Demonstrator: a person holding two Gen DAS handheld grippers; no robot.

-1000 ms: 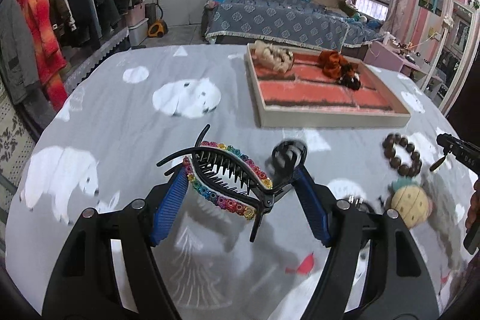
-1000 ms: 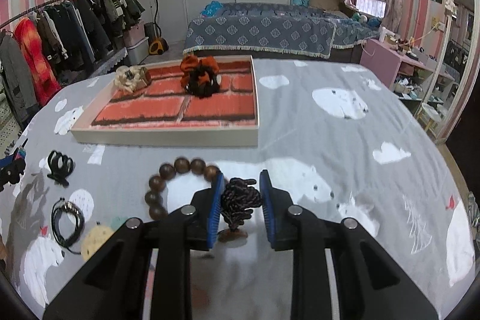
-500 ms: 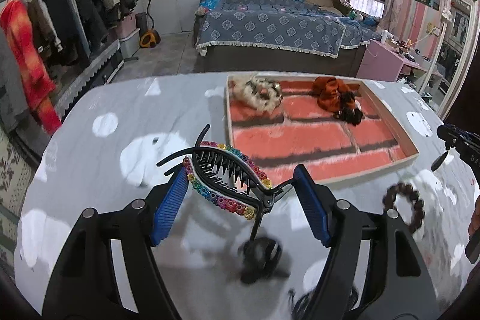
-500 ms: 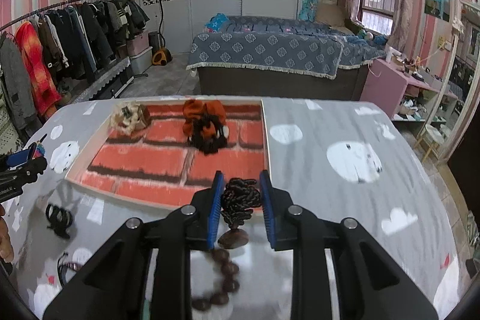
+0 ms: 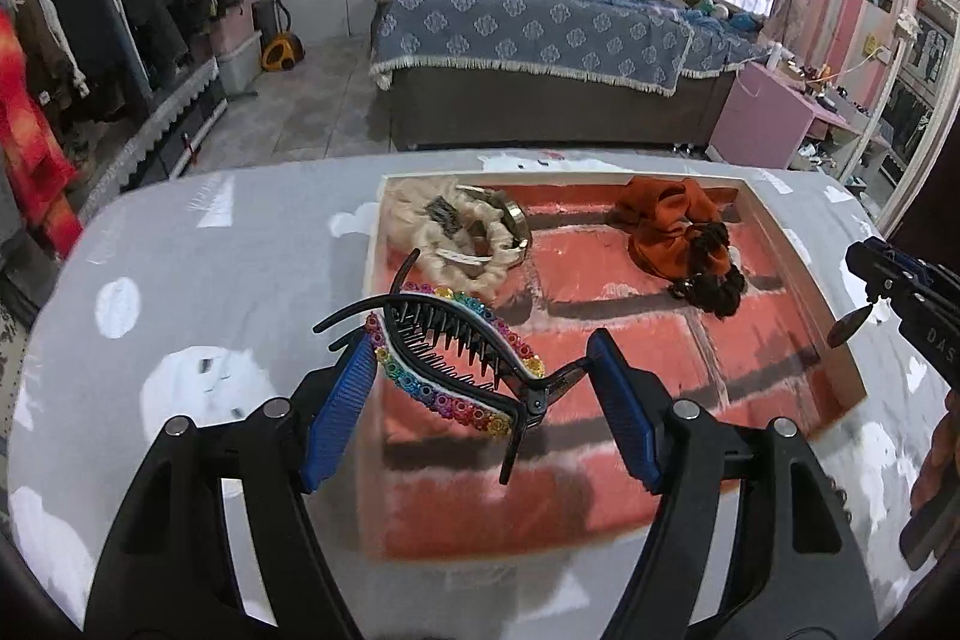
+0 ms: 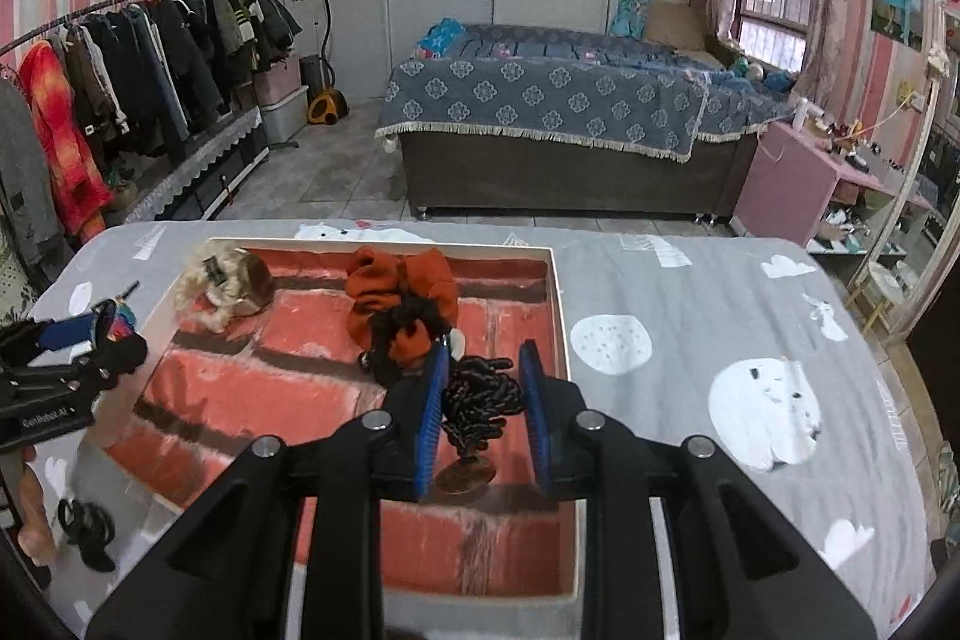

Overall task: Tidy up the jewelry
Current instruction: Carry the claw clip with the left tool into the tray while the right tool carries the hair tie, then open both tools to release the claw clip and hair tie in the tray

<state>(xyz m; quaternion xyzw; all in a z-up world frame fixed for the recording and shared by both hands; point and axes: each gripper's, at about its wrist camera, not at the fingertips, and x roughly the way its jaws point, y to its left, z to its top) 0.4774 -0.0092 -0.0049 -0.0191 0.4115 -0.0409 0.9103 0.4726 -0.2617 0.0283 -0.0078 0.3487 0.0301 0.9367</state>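
My left gripper [image 5: 480, 358] is shut on a black hair clip [image 5: 456, 358] edged with rainbow beads, held crosswise between the blue pads above the near left part of the tray [image 5: 801, 274]. The tray is shallow, white-rimmed and lined with a red brick pattern. A cream scrunchie [image 5: 456, 232] and an orange scrunchie [image 5: 666, 226] lie at its far end. My right gripper [image 6: 483, 388] is shut on a black braided cord [image 6: 480, 400] with a brown pendant [image 6: 465, 472] dangling below, over the tray's [image 6: 561, 316] near right part, just in front of the orange scrunchie [image 6: 396, 286].
The tray sits on a table [image 6: 720, 328] under a grey cloth with white bears. A black hair tie [image 6: 87, 526] lies on the cloth left of the tray. Past the far edge are a bed [image 6: 540, 100], a clothes rack [image 6: 120, 58] at left and a pink cabinet [image 6: 792, 178] at right.
Both grippers have moved forward across the table with their loads and now hang over the tray. The bead bracelet and other loose pieces have dropped out of view below.
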